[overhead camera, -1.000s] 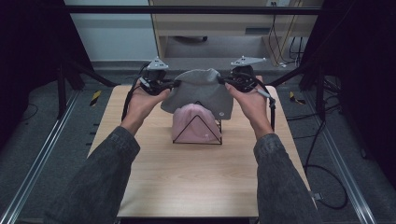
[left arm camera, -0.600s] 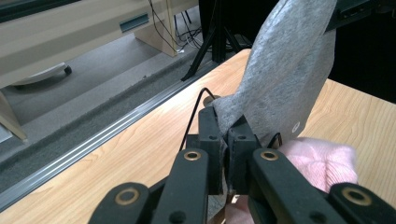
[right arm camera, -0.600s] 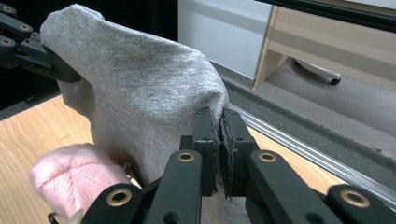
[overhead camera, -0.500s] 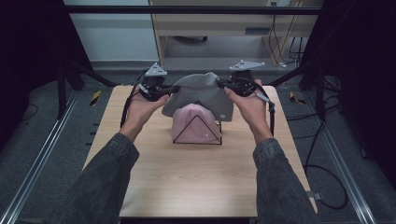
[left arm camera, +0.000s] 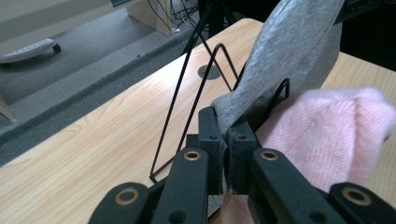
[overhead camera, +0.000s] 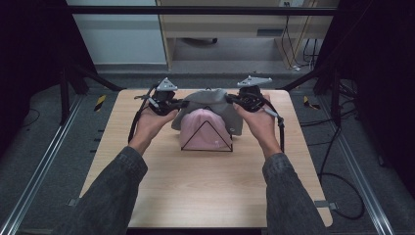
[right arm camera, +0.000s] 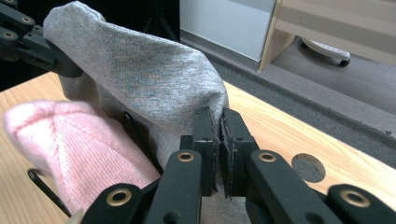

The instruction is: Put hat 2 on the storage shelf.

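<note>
- We take the black wire rack (overhead camera: 206,137), standing near the middle of the table (overhead camera: 205,196), as our landmark.
- A pink knit cloth (overhead camera: 198,132) already hangs over the rack, so that part of the work looks done to us.
- We hold a grey cloth (overhead camera: 208,100) spread between both grippers, above the rack and toward its far side; its right end droops down beside the rack.
- Our left gripper (overhead camera: 177,104) sits just left of the rack's top, its jaws clamped together on one edge of the grey cloth (left arm camera: 280,51); the left gripper view shows the fabric pinched between the pads, with the rack's wire (left arm camera: 187,102) close behind.
- Our right gripper (overhead camera: 231,99) sits just right of the rack's top, its jaws likewise pressed tight on the opposite edge (right arm camera: 140,70).
- What remains, as we judge it: lower the grey cloth until it drapes over the rack, on or beside the pink one, then let go on both sides.
</note>
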Tool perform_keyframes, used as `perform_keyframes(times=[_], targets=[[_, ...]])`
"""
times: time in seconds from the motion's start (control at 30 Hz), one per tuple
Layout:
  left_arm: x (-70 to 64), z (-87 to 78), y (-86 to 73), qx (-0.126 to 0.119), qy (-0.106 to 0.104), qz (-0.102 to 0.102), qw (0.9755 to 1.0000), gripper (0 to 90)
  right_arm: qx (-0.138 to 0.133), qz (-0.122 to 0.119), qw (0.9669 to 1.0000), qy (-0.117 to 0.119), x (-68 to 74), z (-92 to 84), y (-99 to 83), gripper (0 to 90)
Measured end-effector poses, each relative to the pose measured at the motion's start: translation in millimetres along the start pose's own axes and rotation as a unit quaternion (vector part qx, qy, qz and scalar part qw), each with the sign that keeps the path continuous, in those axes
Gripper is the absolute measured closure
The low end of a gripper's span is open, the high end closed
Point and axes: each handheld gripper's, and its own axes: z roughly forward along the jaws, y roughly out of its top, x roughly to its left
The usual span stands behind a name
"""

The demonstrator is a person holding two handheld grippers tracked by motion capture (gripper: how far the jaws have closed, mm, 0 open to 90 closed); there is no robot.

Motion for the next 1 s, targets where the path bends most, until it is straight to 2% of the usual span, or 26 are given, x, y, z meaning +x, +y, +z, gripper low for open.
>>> perform_keyframes(times=[0.23, 0.47, 0.8, 1.0], targets=[[3.9, 10.2, -13.5, 0.018, -0.001, -0.009, 0.9998, 87.3, 0.009, 0.007, 0.9999, 0.002, -1.5, 8.9, -17.0, 86.0], [5.8, 15.6, -20.0, 0.031, -0.002, -0.017, 0.9994, 87.3, 0.019, 0.007, 0.9998, 0.005, 0.5, 12.8, -22.8, 86.0], [5.6, 21.7, -28.5, 0.043, -0.007, -0.027, 0.9987, 87.2, 0.030, 0.016, 0.9994, 0.010, 1.3, 17.3, -35.4, 85.8], [6.3, 21.9, -33.0, 0.039, -0.017, -0.029, 0.9987, 87.1, 0.034, 0.009, 0.9993, 0.011, 2.7, 17.0, -38.4, 85.8]])
